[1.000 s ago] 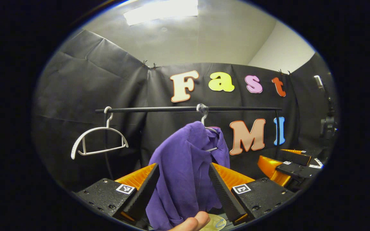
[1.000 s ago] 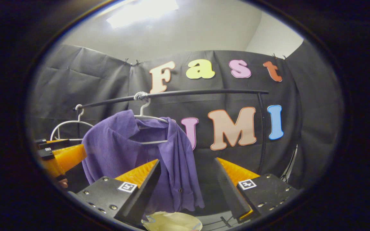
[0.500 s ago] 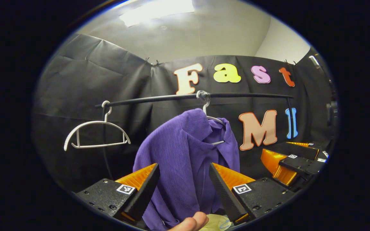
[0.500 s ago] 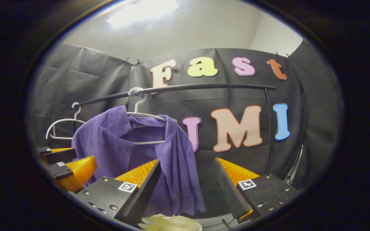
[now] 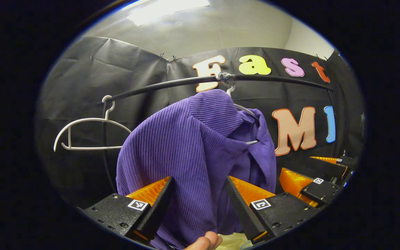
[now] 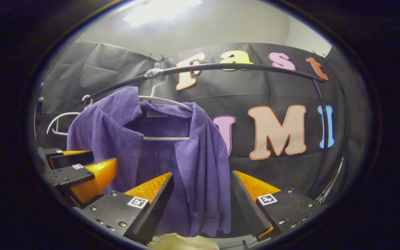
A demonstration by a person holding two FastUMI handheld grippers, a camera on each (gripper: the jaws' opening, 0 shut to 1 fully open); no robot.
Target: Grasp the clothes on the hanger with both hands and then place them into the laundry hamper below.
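A purple ribbed shirt (image 5: 193, 146) hangs on a white hanger (image 6: 167, 100) from the black rail (image 6: 241, 66), towards the rail's left half; an empty white hanger (image 5: 82, 132) hangs farther left on the same rail. Left gripper (image 5: 198, 194): jaws wide, with the shirt's left shoulder and sleeve directly ahead between the fingers, not yet pinched. Right gripper (image 6: 201, 194): jaws likewise wide, aimed at the shirt's right front panel near its buttoned edge; whether cloth already lies between the fingers cannot be told. The garment reads as light, soft and limp — it should fold and bunch under the fingers rather than resist, and the ribbed weave should give fair grip. Sensible holds, by judgement, are the two shoulders or upper front panels, one per gripper, so that the collar can be lifted clear of the hanger's arms without dragging the hanger along the rail. Hard to make out: the laundry hamper — a pale shape (image 6: 179, 241) at the bottom edge of the right gripper view may be part of it, but it is cut off. The shirt's hem on the left side and its far sleeve are hidden behind the fingers and folds.
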